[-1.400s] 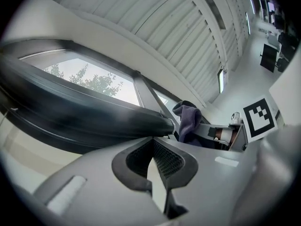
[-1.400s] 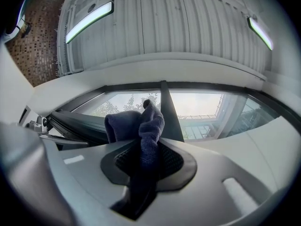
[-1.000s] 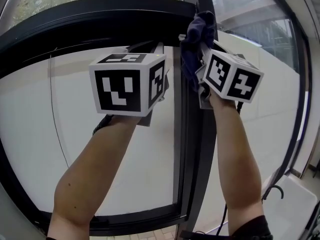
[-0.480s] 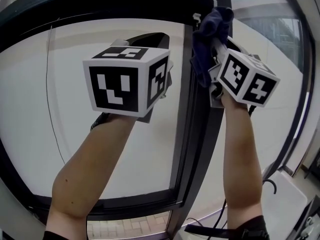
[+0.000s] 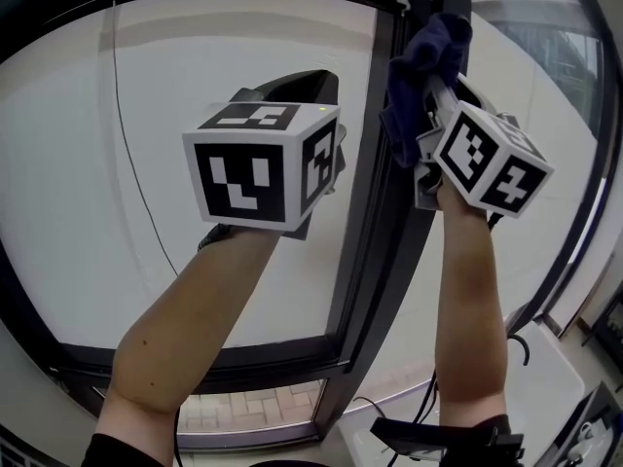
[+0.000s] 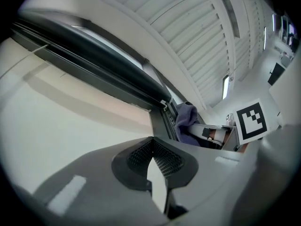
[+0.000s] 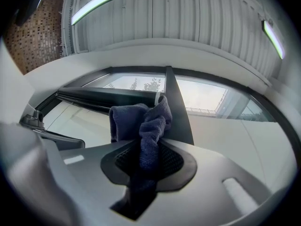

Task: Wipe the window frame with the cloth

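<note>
The cloth (image 5: 425,70) is dark blue, thick and soft, bunched into crumpled folds. It sits high on the dark upright post (image 5: 374,195) of the window frame, and seems to press against the post's right side just below the top corner. The right tongs (image 7: 144,160) are clamped on it. In the right gripper view a twisted strand of cloth (image 7: 146,134) runs down between the ribbed pads, and the rest bulges out above the tips in front of the post (image 7: 175,108).

The left tongs (image 6: 151,150) are left of the post, in front of the glass. Their tips are closed together with nothing between them.

Only the head view shows both bare forearms reaching up on either side of the post, and the brick paving (image 5: 248,405) seen through the lower pane. Only the left gripper view shows the cloth (image 6: 186,120) from the side, tucked beside the frame's corner, with the right tongs' marker cube (image 6: 251,120) behind it. Only the right gripper view shows trees (image 7: 151,84) beyond the glass above the cloth.
</note>
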A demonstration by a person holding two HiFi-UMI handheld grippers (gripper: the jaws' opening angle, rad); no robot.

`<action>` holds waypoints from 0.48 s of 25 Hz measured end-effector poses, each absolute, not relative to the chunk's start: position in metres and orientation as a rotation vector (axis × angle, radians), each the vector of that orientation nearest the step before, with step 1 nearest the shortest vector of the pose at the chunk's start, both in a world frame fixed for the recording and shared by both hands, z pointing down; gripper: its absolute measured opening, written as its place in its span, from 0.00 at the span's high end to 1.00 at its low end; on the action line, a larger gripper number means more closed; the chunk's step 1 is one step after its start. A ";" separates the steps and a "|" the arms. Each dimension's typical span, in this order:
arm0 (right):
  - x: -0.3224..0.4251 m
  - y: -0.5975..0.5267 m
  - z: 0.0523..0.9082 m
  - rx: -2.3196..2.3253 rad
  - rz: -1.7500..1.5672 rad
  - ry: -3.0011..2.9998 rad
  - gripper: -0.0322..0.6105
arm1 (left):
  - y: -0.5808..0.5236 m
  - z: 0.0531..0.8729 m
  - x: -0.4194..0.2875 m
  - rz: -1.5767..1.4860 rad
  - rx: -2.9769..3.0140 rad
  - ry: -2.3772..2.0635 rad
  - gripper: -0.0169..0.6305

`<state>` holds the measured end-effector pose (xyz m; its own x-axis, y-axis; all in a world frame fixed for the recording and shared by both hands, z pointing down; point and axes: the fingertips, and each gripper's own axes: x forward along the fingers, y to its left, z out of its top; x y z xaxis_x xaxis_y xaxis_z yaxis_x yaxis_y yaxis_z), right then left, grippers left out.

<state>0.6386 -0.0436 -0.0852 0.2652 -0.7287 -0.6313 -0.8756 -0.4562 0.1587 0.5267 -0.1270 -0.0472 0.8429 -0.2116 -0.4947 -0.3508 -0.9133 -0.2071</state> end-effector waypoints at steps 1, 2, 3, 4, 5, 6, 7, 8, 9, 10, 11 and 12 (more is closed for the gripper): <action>0.639 -0.044 -0.081 -2.306 0.949 1.502 0.82 | -0.130 -0.044 0.523 0.690 -2.724 0.455 0.98; 0.639 -0.044 -0.076 -2.301 0.938 1.507 0.82 | -0.133 -0.039 0.520 0.687 -2.713 0.482 0.98; 0.640 -0.045 -0.070 -2.300 0.931 1.510 0.82 | -0.136 -0.033 0.519 0.676 -2.703 0.503 0.98; 0.640 -0.045 -0.066 -2.301 0.926 1.512 0.82 | -0.138 -0.027 0.518 0.662 -2.699 0.518 0.98; 0.639 -0.045 -0.061 -2.305 0.922 1.514 0.82 | -0.140 -0.021 0.519 0.649 -2.696 0.529 0.98; 0.639 -0.045 -0.057 -2.310 0.919 1.514 0.82 | -0.141 -0.017 0.519 0.640 -2.692 0.542 0.98; 0.639 -0.044 -0.054 -2.316 0.917 1.514 0.82 | -0.142 -0.013 0.520 0.634 -2.682 0.556 0.98; 0.639 -0.044 -0.051 -2.323 0.917 1.514 0.82 | -0.142 -0.008 0.521 0.628 -2.673 0.569 0.98; 0.639 -0.044 -0.048 -2.330 0.918 1.516 0.82 | -0.143 -0.004 0.521 0.620 -2.670 0.578 0.98; 0.638 -0.044 -0.045 -2.335 0.920 1.517 0.82 | -0.143 0.001 0.523 0.612 -2.675 0.578 0.98; 0.638 -0.044 -0.042 -2.335 0.922 1.520 0.82 | -0.142 0.006 0.524 0.604 -2.686 0.572 0.98; 0.637 -0.044 -0.039 -2.335 0.923 1.523 0.82 | -0.142 0.011 0.525 0.597 -2.699 0.567 0.98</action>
